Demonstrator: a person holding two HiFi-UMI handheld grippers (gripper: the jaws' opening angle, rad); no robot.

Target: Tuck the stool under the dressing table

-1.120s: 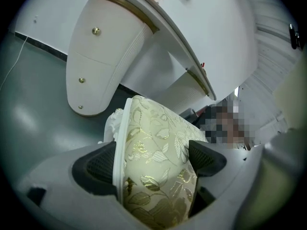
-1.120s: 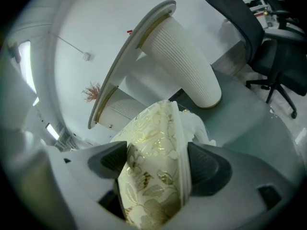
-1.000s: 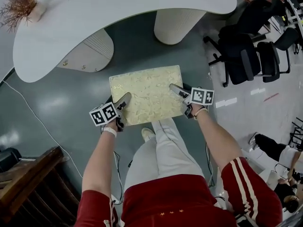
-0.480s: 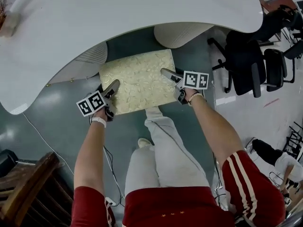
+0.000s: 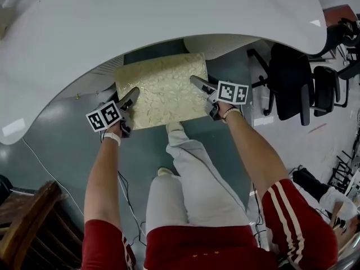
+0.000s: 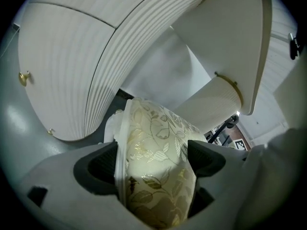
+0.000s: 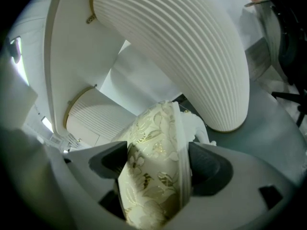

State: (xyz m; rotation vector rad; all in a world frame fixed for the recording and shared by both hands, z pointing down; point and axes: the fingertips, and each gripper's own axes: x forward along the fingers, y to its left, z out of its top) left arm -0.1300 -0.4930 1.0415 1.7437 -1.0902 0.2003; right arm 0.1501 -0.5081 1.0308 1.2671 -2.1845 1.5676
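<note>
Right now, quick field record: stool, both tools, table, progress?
stool: cream seat with gold leaf pattern, facing the gap between the ribbed pedestals
left tool: shut on stool's left edge
right tool: shut on stool's right edge
dressing table: white curved top, rim just beyond the seat
progress: not tucked yet; whole seat shows in head view
nearby: black office chairs, right

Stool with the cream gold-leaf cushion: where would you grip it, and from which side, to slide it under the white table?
Take the cream gold-leaf padded stool by its seat's left and right edges, coming from the person's side. The flat cushion rim fits between jaws, as the left gripper and right gripper show, both clamped on it. Its far edge sits under the white curved tabletop.
</note>
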